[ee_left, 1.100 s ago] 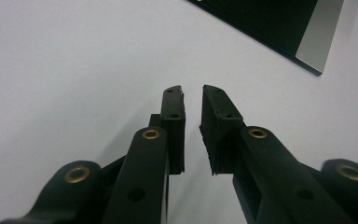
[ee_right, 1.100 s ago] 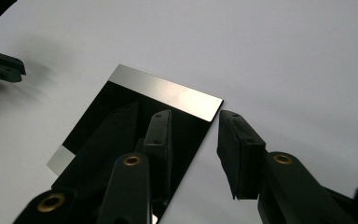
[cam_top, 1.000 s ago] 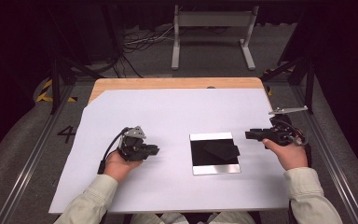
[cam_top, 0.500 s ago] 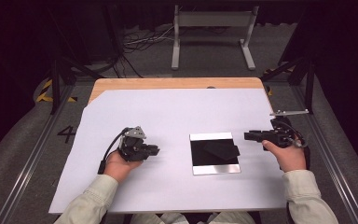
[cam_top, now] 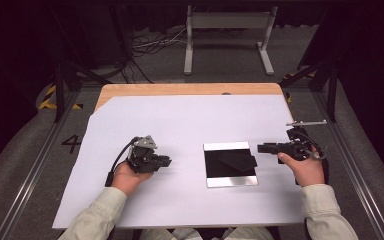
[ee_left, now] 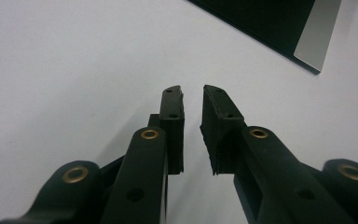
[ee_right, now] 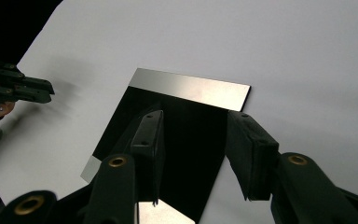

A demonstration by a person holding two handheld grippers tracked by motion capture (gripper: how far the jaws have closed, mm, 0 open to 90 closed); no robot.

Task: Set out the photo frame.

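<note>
The table (cam_top: 180, 120) is spreading wide under its white sheet, a strip of bare wood showing along the far edge. Behind it a pale metal stand (cam_top: 227, 30) is sitting on the dark floor among loose cables.

On the sheet, right of centre, the plate (cam_top: 230, 164) is lying flat: a shiny square, reflecting black in the middle with bright silver bands along its near and far edges. In the right gripper view the plate (ee_right: 186, 121) is sitting straight ahead beneath the jaws, flat on the sheet, nothing gripping it.

The right hand-held gripper (cam_top: 261, 148) is hovering just beside the plate's right edge, pointing left at it. Its jaws have just been opening and are now standing spread, with only the plate's surface showing in the gap below them; whether the tips are brushing the plate is hard to tell from this angle. The dark shape on the plate's right half is possibly the gripper's reflection.

The left hand-held gripper (cam_top: 166, 161) is resting well apart from the plate on its left, pointing toward it. Its jaws have been easing open too and are standing parted over bare sheet, holding nothing, with a corner of the plate (ee_left: 279, 28) peeking in beyond them.
</note>
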